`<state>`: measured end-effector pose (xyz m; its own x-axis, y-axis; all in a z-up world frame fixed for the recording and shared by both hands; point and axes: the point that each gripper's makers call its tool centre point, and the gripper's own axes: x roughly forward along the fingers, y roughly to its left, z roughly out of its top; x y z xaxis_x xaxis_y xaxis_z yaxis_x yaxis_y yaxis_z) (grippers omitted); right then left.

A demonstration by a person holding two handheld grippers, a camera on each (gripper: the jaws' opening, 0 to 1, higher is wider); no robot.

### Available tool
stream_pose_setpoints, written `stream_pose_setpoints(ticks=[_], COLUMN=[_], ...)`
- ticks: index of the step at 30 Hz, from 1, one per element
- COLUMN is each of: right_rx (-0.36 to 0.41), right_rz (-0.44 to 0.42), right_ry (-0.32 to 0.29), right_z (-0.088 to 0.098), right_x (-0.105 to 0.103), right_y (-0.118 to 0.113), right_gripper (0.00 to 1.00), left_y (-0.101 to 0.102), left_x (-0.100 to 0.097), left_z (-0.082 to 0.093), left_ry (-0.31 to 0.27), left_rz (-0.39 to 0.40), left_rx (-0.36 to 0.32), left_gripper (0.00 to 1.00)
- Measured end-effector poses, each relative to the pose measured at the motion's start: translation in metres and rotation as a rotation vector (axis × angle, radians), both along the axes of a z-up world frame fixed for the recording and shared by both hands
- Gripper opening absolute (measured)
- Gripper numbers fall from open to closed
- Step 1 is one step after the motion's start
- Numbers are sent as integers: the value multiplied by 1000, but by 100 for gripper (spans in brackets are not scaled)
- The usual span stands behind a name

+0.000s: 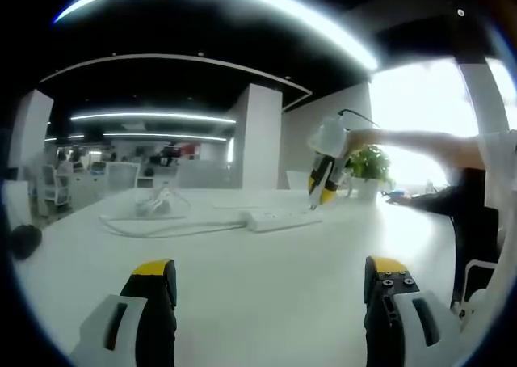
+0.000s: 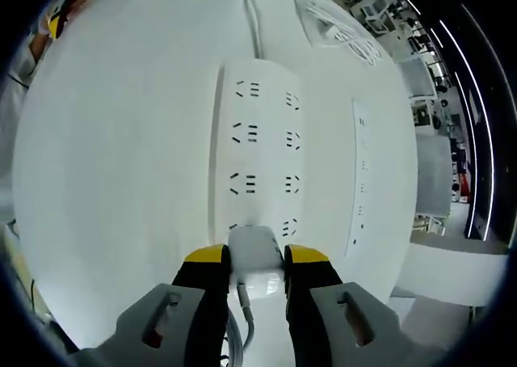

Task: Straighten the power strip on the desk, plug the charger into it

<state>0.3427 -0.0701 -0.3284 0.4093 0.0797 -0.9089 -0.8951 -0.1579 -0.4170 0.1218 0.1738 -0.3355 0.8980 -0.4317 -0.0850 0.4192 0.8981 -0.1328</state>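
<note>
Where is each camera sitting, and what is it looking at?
Left gripper view: rides on the open left gripper, low over the desk, looking across at the power strip, the right gripper and the person's arm.
Right gripper view: rides on the right gripper, looking down at the power strip; it holds the white charger.
Shared: power strip, desk, right gripper.

No readable text anywhere right now. Nothing legible on the power strip, only blank white casing and socket slots. Charger unmarked too. Far office background too blurred for signs.
</note>
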Motion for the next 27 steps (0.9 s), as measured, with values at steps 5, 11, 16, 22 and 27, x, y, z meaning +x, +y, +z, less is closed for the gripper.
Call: stream_pose_setpoints(ticks=[5,11,16,22,27], right_rx=[-6,-21,-16,-18,-30], right_rz=[-4,-7,-13,-16,-15], right_ry=[2,-3,-1,-7,-14], right_z=[0,-1,-1,-1,-1], right_x=[0,1,0,-1,0], right_y=[0,3,4,5,6], right_gripper=[24,24,24,24,24], left_y=[-2,-3,-3,-4,-5], left_x=[0,0,1,1,0], left_z=[1,1,1,2,2], left_ry=[-5,-5,-5,-7,-12], left_rz=[-6,-9,-9,-10,-13], left_rx=[-1,-1,-3,-2,-6], left_gripper=[99,99,99,99,99])
